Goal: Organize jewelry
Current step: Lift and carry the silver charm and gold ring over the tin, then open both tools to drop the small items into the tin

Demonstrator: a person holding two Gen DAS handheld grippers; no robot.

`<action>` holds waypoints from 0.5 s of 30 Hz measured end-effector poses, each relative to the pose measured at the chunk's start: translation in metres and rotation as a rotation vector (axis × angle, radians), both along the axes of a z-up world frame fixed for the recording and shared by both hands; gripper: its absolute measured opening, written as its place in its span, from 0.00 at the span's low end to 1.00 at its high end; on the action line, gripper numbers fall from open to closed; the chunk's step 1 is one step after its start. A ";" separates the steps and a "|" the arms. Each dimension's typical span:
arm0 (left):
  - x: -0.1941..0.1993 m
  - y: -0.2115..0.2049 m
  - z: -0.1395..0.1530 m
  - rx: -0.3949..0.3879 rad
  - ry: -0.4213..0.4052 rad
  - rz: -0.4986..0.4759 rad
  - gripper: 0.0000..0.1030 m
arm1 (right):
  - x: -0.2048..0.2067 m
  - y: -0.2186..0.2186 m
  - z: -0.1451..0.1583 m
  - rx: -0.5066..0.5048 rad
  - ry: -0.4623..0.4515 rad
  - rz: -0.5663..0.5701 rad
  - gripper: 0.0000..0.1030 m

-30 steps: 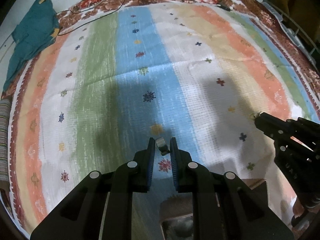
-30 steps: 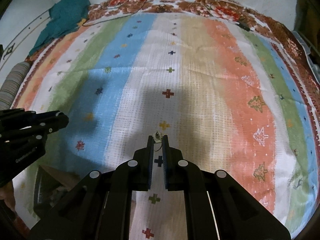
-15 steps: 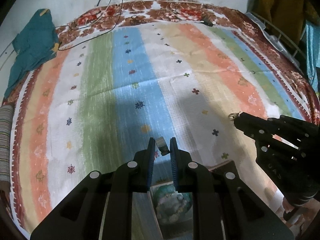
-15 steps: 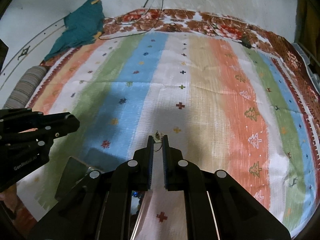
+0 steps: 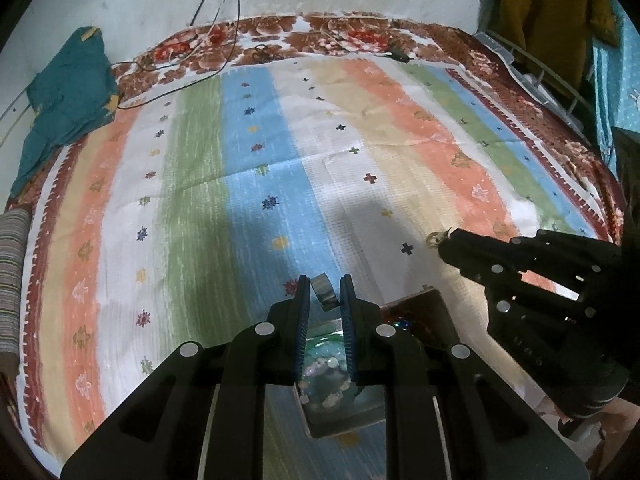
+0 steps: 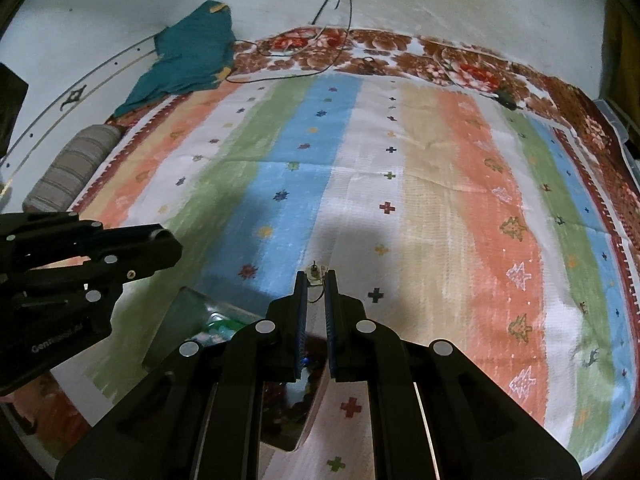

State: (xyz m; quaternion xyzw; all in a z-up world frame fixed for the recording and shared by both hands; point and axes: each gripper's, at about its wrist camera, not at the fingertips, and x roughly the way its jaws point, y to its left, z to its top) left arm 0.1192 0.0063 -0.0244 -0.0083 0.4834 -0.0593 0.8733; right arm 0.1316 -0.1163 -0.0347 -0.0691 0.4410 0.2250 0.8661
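Observation:
My left gripper (image 5: 324, 294) is shut on a silver ring (image 5: 323, 290) and holds it in the air above a jewelry box (image 5: 416, 306) full of beads and trinkets. My right gripper (image 6: 316, 278) is shut on a small gold earring (image 6: 315, 272) with a thin hook, also above the box (image 6: 188, 308). In the left wrist view the right gripper (image 5: 442, 240) shows at the right with the earring (image 5: 434, 238) at its tip. In the right wrist view the left gripper (image 6: 168, 242) shows at the left.
A striped bedsheet (image 5: 280, 160) covers the bed. A teal cloth (image 5: 68, 100) lies at the far left corner, a striped bolster (image 6: 72, 168) along the left edge. Cables (image 5: 224, 20) hang down the back wall. A metal rack (image 5: 540, 72) stands at the right.
Both grippers have risen and pulled back with their pieces. The jewelry box has come into view beneath them.

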 end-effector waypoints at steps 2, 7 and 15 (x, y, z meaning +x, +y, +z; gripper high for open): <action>-0.003 0.000 0.002 -0.005 -0.004 -0.003 0.14 | -0.004 0.001 0.000 0.001 0.004 0.011 0.09; -0.012 0.000 0.007 -0.013 -0.013 -0.015 0.14 | -0.014 0.003 0.000 0.008 0.010 0.028 0.09; -0.023 -0.002 0.008 -0.022 -0.006 -0.029 0.14 | -0.026 0.005 -0.002 0.020 0.031 0.055 0.09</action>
